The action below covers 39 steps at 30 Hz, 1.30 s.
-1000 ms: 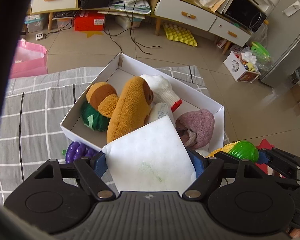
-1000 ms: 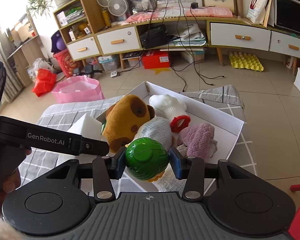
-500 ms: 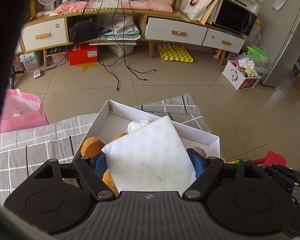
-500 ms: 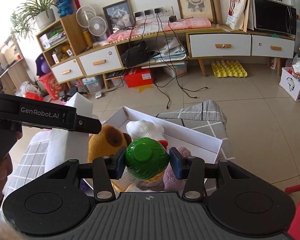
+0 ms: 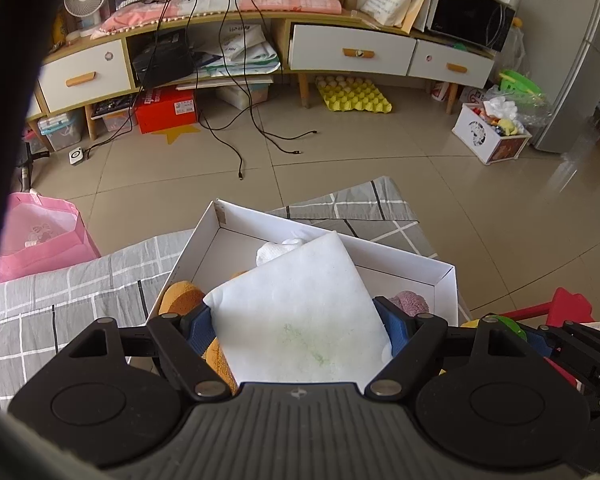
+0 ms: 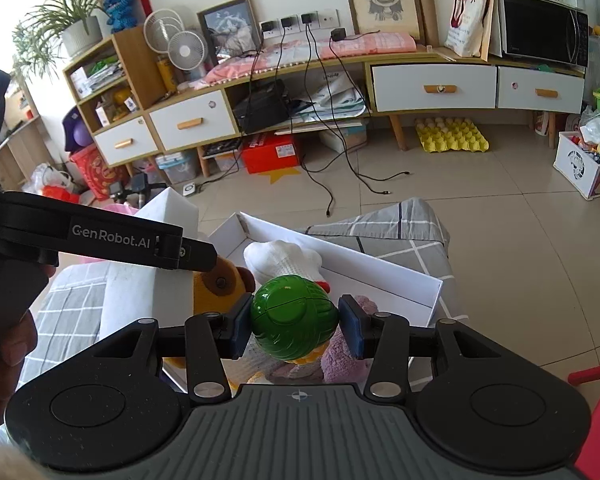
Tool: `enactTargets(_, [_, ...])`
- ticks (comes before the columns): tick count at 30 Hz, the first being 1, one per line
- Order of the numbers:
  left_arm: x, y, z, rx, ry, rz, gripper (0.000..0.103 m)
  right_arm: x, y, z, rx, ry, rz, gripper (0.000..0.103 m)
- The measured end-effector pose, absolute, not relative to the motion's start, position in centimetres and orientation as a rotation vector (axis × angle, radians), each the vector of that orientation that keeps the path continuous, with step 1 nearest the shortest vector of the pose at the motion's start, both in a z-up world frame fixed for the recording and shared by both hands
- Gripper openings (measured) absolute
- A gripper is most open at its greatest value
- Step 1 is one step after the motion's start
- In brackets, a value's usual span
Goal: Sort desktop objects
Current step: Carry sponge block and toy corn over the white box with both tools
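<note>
The counter, covered by a grey checked cloth, carries a shallow white cardboard box already holding a brown plush animal, a white knitted toy and a mauve fluffy toy. The left tongs are spread wide, clamped on a white foam slab raised over the box, likely for dropping in. The right tongs grip a glossy green plastic ball above the same box.

Box on the cloth, plush bear inside at 9 o'clock, sock at 12, towel at 4, foam pad over the box, ball above the towel, cabinet behind.
</note>
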<state>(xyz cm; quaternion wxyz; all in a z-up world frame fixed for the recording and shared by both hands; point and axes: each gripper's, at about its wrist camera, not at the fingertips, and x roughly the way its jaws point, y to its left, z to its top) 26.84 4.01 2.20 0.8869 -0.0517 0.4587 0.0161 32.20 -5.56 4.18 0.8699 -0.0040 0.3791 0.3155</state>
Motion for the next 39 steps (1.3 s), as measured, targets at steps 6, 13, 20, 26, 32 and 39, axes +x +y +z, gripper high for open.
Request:
enactTargets(6, [27.5, 3.7, 1.3, -0.097, 0.973, 0.03, 0.077, 32.7, -5.6, 3.4, -0.01, 0.812, 0.654, 0.052])
enactTargets(13, [28.2, 3.4, 0.7, -0.093, 0.981, 0.022, 0.077, 33.6, -5.3, 3.0, -0.006, 0.815, 0.649, 0.052])
enactTargets(20, [29.0, 3.3, -0.6, -0.085, 1.0, 0.02, 0.077, 33.9, -4.4, 2.0, -0.033, 0.837, 0.661, 0.052])
enactTargets(26, [29.4, 3.4, -0.9, -0.087, 1.008, 0.026, 0.077, 33.9, -3.8, 1.7, -0.049, 0.842, 0.657, 0.052])
enactTargets(32, [29.8, 3.0, -1.4, -0.062, 1.015, 0.042, 0.077, 33.8, -3.3, 1.2, -0.069, 0.852, 0.657, 0.052])
enactTargets(39, [29.8, 3.3, -1.2, -0.076, 1.011, 0.046, 0.086, 33.6, -3.0, 0.7, -0.085, 0.857, 0.66, 0.067])
